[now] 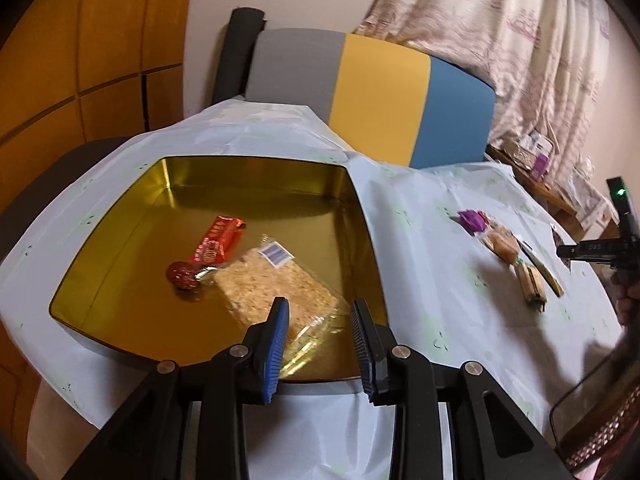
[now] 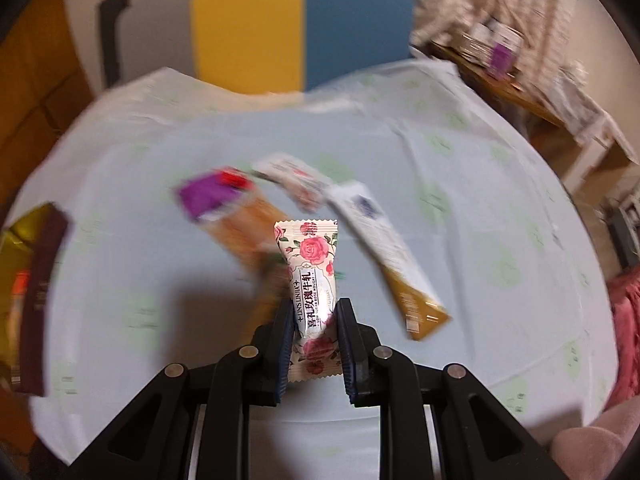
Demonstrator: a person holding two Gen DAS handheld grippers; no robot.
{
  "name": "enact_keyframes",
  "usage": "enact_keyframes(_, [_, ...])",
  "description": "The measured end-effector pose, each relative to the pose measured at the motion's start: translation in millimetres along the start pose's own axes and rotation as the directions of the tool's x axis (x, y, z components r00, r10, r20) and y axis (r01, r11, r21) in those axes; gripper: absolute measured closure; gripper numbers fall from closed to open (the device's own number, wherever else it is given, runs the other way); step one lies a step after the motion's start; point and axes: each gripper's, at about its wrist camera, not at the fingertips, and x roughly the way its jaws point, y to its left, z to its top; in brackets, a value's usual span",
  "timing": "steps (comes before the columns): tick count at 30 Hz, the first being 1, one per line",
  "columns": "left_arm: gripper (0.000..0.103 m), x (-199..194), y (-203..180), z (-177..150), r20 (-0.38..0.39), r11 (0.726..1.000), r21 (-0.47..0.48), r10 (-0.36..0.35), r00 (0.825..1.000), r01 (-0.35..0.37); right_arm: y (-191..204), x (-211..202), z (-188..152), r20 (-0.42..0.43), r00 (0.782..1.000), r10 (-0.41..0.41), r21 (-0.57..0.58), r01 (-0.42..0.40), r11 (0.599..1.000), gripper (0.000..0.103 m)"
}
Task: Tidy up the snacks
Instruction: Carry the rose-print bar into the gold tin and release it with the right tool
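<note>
A gold tin (image 1: 352,200) sits on the pale tablecloth (image 1: 432,280). Inside it lie a red packet (image 1: 218,240), a round red candy (image 1: 184,276) and a clear pack of rice crackers (image 1: 272,284). My left gripper (image 1: 320,304) hangs over the tin's near edge, open, and the cracker pack's clear end shows below the gap. My right gripper (image 2: 315,306) is shut on a rose-printed nougat packet (image 2: 312,264), held upright above the table. Below it lie a purple packet (image 2: 208,196), an orange pack (image 2: 248,224), a white packet (image 2: 296,180) and a white-and-gold stick (image 2: 392,252).
A chair (image 1: 380,92) with grey, yellow and blue panels stands behind the table. A low wooden side table (image 1: 528,152) with small boxes is at the right, by the curtain (image 1: 500,20). A woven basket (image 1: 600,440) sits at the near right. The tin's dark outer wall (image 2: 44,280) shows at the left of the right wrist view.
</note>
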Motion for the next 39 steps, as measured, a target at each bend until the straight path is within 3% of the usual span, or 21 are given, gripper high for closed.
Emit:
enact_keyframes(6, [0.071, 0, 8, 0, 0.011, 1.0, -0.015, 0.01, 1.0, -0.01, 90, -25, 4, 0.02, 0.978, 0.21, -0.117, -0.206, 0.972, 0.082])
enact_keyframes(9, [0.071, -2, 12, 0, 0.022, 1.0, -0.018, 0.018, 1.0, -0.018, 148, -31, 1, 0.001, 0.948, 0.317, -0.176, -0.312, 0.934, 0.082])
enact_keyframes(12, [0.071, -3, 18, -1, 0.029, 0.999, -0.034, 0.023, 0.999, -0.022, 198, -35, 1, -0.031, 0.905, 0.424, -0.207, -0.42, 0.883, 0.082])
enact_keyframes(17, [0.071, -2, 30, -1, 0.03, 0.997, -0.066, 0.033, 0.999, -0.031, 271, -32, -2, -0.077, 0.867, 0.493, -0.272, -0.494, 0.826, 0.082])
enact_keyframes(21, [0.07, 0, 36, -1, 0.026, 0.996, -0.086, 0.041, 0.999, -0.039, 308, -20, -11, -0.118, 0.862, 0.492, -0.3, -0.503, 0.81, 0.082])
enact_keyframes(27, [0.07, 3, 41, 0, 0.02, 0.993, -0.105, 0.048, 0.999, -0.046, 337, -1, -20, -0.137, 0.878, 0.458, -0.342, -0.476, 0.81, 0.08])
enact_keyframes(32, [0.07, 2, 43, -1, 0.018, 0.993, -0.109, 0.052, 0.998, -0.05, 345, 4, -22, -0.136, 0.894, 0.427, -0.373, -0.446, 0.814, 0.078])
enact_keyframes(34, [0.07, 3, 43, 0, 0.016, 0.993, -0.108, 0.051, 0.999, -0.049, 345, 6, -23, -0.139, 0.895, 0.424, -0.372, -0.444, 0.815, 0.071])
enact_keyframes(39, [0.07, 2, 42, -1, 0.014, 0.993, -0.108, 0.051, 0.999, -0.049, 343, 5, -24, -0.122, 0.893, 0.434, -0.358, -0.447, 0.82, 0.07])
